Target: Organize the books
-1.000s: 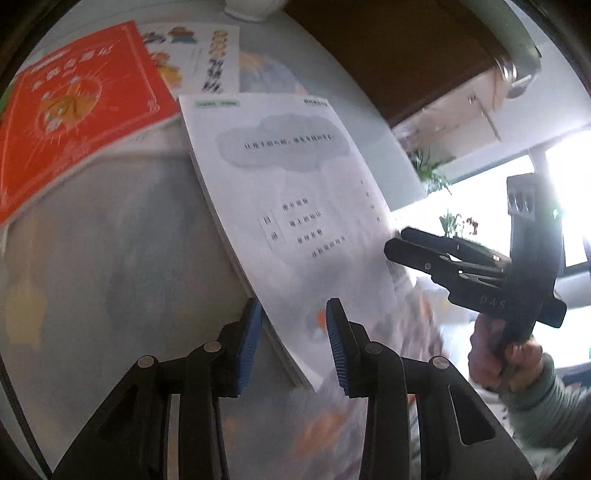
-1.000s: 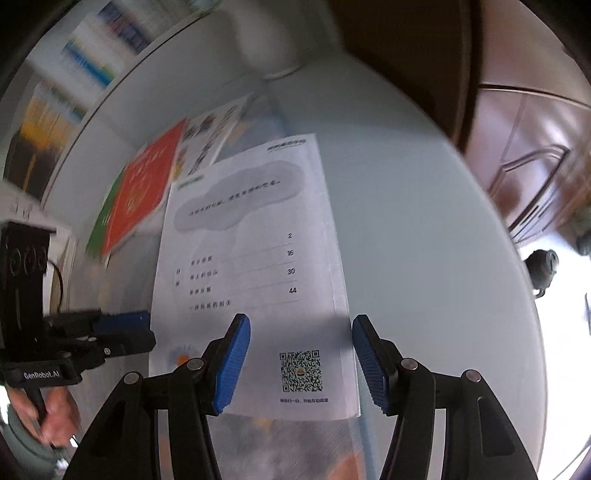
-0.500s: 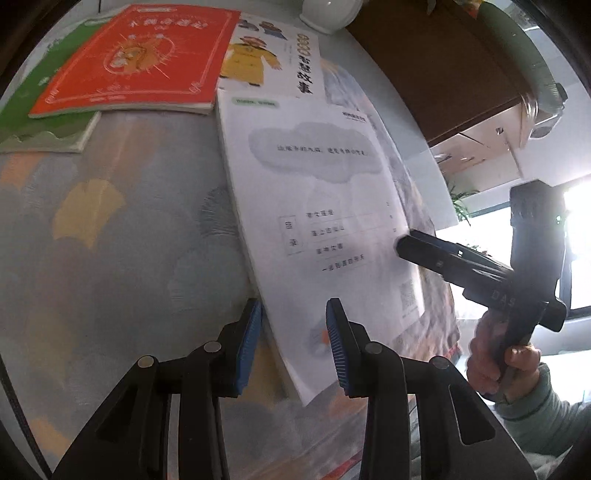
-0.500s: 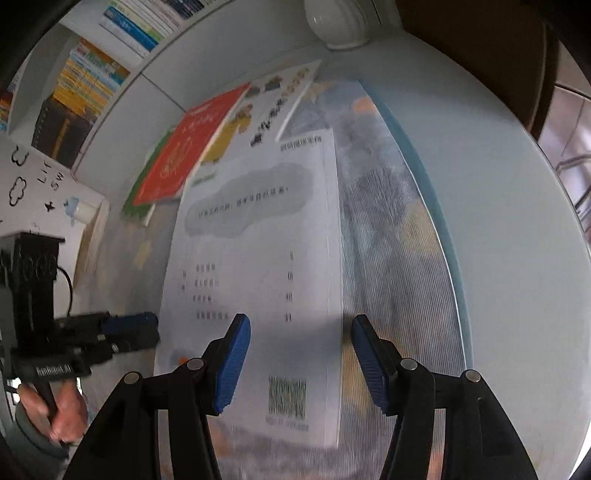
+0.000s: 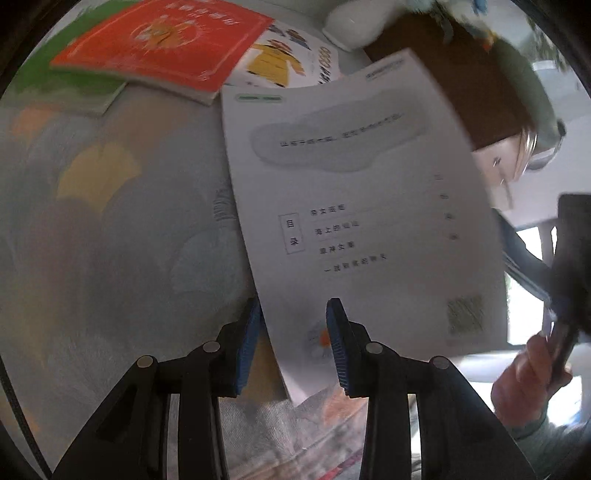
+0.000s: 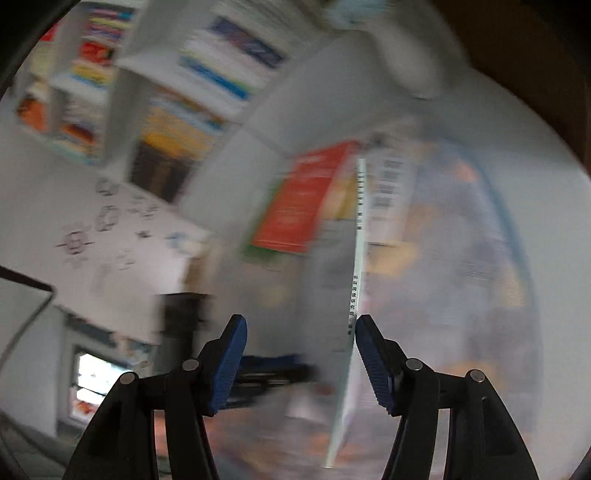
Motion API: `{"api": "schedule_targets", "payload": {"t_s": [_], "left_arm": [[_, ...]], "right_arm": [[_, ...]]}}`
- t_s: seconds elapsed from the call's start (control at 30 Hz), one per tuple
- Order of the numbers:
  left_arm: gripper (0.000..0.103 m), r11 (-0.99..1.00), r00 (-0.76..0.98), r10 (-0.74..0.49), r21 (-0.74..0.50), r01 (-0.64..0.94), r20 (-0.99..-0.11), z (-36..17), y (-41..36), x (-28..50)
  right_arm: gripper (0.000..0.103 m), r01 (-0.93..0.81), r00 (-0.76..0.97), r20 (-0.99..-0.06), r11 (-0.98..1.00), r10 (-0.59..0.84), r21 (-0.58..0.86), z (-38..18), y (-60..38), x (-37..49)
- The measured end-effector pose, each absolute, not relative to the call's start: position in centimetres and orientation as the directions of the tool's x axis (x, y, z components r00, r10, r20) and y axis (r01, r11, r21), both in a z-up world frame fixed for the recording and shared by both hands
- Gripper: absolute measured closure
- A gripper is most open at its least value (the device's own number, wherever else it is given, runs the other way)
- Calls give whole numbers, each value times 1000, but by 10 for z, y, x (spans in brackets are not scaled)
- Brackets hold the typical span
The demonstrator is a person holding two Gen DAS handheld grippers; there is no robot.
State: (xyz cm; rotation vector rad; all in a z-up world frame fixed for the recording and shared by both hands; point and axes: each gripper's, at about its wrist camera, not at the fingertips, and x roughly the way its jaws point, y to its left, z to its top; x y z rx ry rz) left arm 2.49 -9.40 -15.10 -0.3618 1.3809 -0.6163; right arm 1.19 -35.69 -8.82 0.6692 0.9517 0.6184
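Note:
A white book (image 5: pixel 354 206) with a contents list on its cover stands tilted up off the table. My left gripper (image 5: pixel 293 343) is open with its jaws on either side of the book's lower left edge. In the right wrist view the same white book (image 6: pixel 356 258) shows edge-on, spine toward the camera. My right gripper (image 6: pixel 299 362) is open; its right pad (image 6: pixel 373 363) is beside the book's spine. An orange book (image 5: pixel 162 40) lies on a green book (image 5: pixel 66 88) at the far left, next to an illustrated white book (image 5: pixel 295 62).
A patterned cloth (image 5: pixel 110 240) covers the table. A white round object (image 5: pixel 354 22) stands at the back. A white bookshelf (image 6: pixel 147 92) full of books stands beyond the table. A dark wooden cabinet (image 5: pixel 472 81) is at the back right.
The white book has been lifted from lying on the table to standing on edge. The right gripper has turned so it sees the book edge-on. The left gripper stays at the book's lower edge.

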Motion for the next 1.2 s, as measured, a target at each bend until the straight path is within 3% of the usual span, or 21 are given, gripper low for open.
{"api": "schedule_targets", "payload": {"t_s": [0.13,0.3,0.43,0.53,0.67,0.77,0.83,0.9,0.97,1.1,1.2], "left_arm": [[71,783,149,-622,-611,113,-769,-141,-50,15],[71,790,302,-573,-611,-42,-762,-120,38,-8],[71,821,431,-418,-536,-196,-800,-105,106,-35],[71,867,400,-302,-424,-263,-865,-110,132,-46],[70,860,354,-370,-461,-218,-859,-128,120,-34],[68,882,314,-377,-441,-166,-871,-140,93,-17],[68,894,287,-372,-424,-143,-883,-144,81,-10],[68,912,283,-344,-391,-126,-895,-150,66,-6],[68,927,284,-323,-362,-95,-902,-146,59,-4],[68,930,293,-340,-366,-39,-894,-142,56,-10],[68,839,340,-499,-542,-38,-797,-127,77,-20]], "right_arm": [[43,-268,399,-435,557,807,786,-69,-315,21],[44,-371,275,-417,495,867,786,-56,-239,31],[44,-416,183,-467,498,865,761,-63,-176,37],[44,-396,157,-552,564,819,725,-83,-150,35],[41,-351,133,-747,735,652,580,-123,-142,36],[42,-275,128,-831,825,541,494,-155,-153,34],[50,-280,186,-879,881,439,381,-162,-159,25],[69,-291,217,-890,897,402,334,-167,-160,20],[78,-301,218,-881,888,420,349,-169,-158,13],[77,-314,239,-883,893,403,322,-171,-154,10],[77,-290,243,-871,889,428,356,-169,-161,7]]}}
